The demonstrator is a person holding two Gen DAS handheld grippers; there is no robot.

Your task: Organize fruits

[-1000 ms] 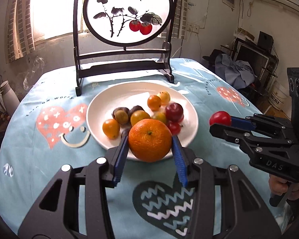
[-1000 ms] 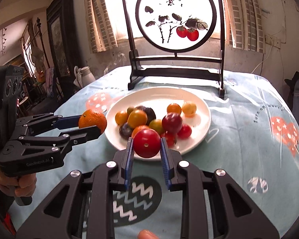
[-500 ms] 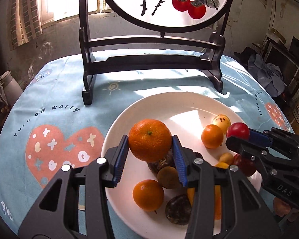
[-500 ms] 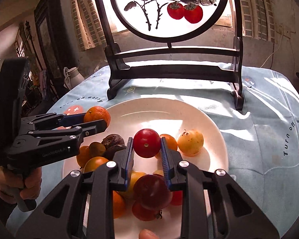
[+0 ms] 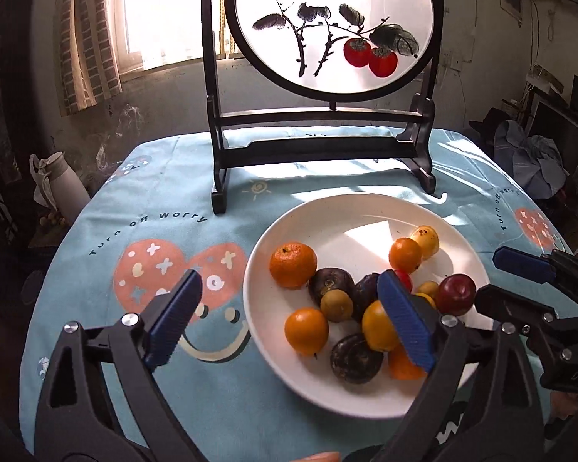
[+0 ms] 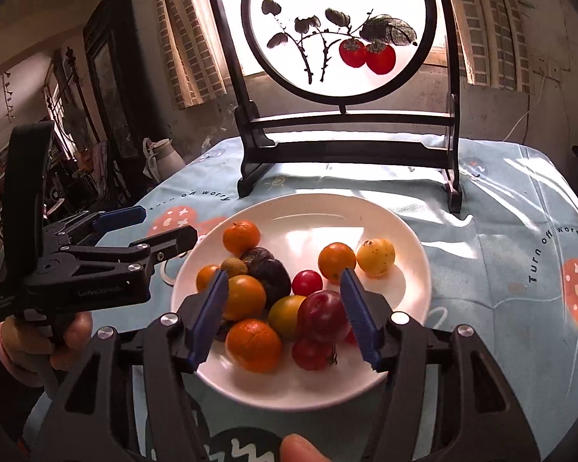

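Note:
A white plate (image 5: 350,215) (image 6: 400,327) on the blue tablecloth holds several fruits. A mandarin (image 5: 293,264) (image 6: 241,237) lies at the plate's left side. A small red tomato (image 6: 307,282) lies among the fruits, with a dark red plum (image 6: 322,315) (image 5: 455,294) nearer. My left gripper (image 5: 289,319) is open and empty, above the plate's left edge. My right gripper (image 6: 285,313) is open and empty, above the near fruits. Each gripper shows in the other's view, the left (image 6: 154,227) and the right (image 5: 508,281).
A dark wooden stand with a round painted screen (image 5: 327,27) (image 6: 343,27) stands behind the plate. A white jug (image 5: 54,188) (image 6: 162,158) sits off the table's left edge. Clutter and furniture lie at the far right of the room (image 5: 539,154).
Both grippers have opened and drawn back. The mandarin has left the left gripper and the red tomato the right one; both now lie on the plate.

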